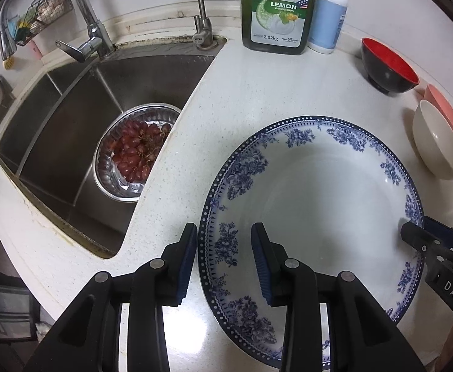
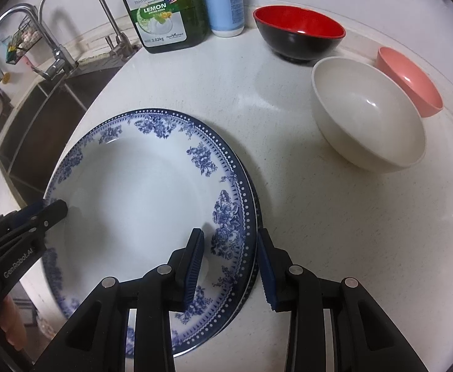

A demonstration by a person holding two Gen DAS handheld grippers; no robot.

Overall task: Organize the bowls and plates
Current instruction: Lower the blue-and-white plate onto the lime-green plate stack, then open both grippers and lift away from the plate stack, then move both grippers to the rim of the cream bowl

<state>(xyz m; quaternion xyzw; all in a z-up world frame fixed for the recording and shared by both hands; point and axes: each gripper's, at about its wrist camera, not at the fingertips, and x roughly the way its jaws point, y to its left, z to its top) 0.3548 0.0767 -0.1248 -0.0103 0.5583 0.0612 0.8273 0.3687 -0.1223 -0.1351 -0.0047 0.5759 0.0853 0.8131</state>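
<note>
Black arms with blue ribbed pads make up both tongs, and each straddles an opposite edge of the blue-and-white plate (image 1: 319, 198). The left tongs (image 1: 224, 235) stand with one pad outside the plate's left rim, over the worktop (image 1: 176, 161), and the other inside over the white well; a clear gap shows between pads and rim, so they are apart and not pressing. The right tongs (image 2: 231, 248) sit the same way on the right rim, one pad over the floral border, the other just outside above the worktop, also apart with the rim between them. A second dark rim peeks out from under the plate on that side, so it seems to lie on another plate, though little of that shows. Each pair of tongs appears at the edge of the other's view, and part of a hand (image 2: 9, 319) shows behind the left one.

Beyond the plate, toward the back right of the worktop, stands a cream bowl (image 2: 369, 117), with a pink bowl (image 2: 412, 80) close behind it and a red-and-black bowl (image 2: 299, 31) further back, all upright. A green dish soap bottle (image 1: 277, 9) and a pale blue bottle (image 1: 328, 18) stand side by side at the back. Left of the worktop lies the steel sink (image 1: 55, 124), holding a metal bowl (image 1: 108, 167) of red grapes (image 1: 136, 152), with two taps behind it.
</note>
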